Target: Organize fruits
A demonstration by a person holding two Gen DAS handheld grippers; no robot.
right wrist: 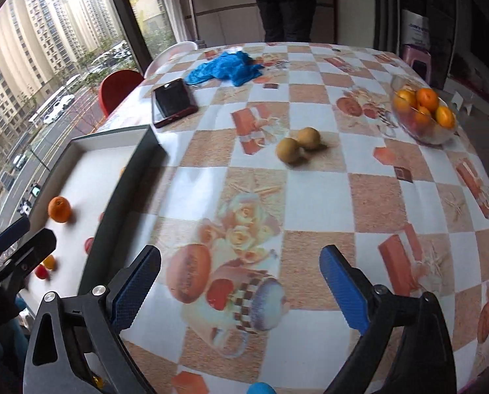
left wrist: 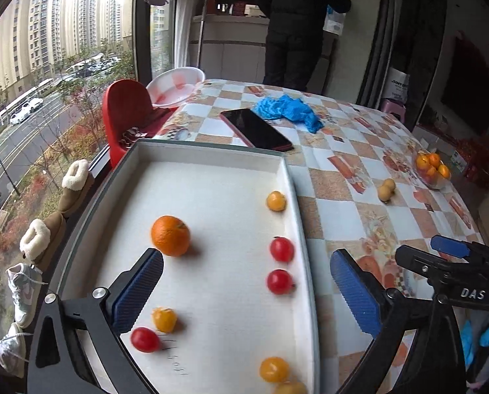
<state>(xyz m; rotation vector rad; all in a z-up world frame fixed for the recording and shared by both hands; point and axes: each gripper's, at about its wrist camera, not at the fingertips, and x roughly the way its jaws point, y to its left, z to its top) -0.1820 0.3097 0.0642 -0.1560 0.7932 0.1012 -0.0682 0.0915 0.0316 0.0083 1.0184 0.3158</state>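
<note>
On the left, my left gripper (left wrist: 246, 284) hangs wide open over the tray (left wrist: 211, 151), nothing between its jaws; the orange (left wrist: 170, 235) and small tomatoes (left wrist: 281, 249) lie inside. My right gripper (right wrist: 239, 290) gapes empty over the tablecloth (right wrist: 313, 197); two brown fruits (right wrist: 298, 146) far, bowl (right wrist: 423, 116) far right.
</note>
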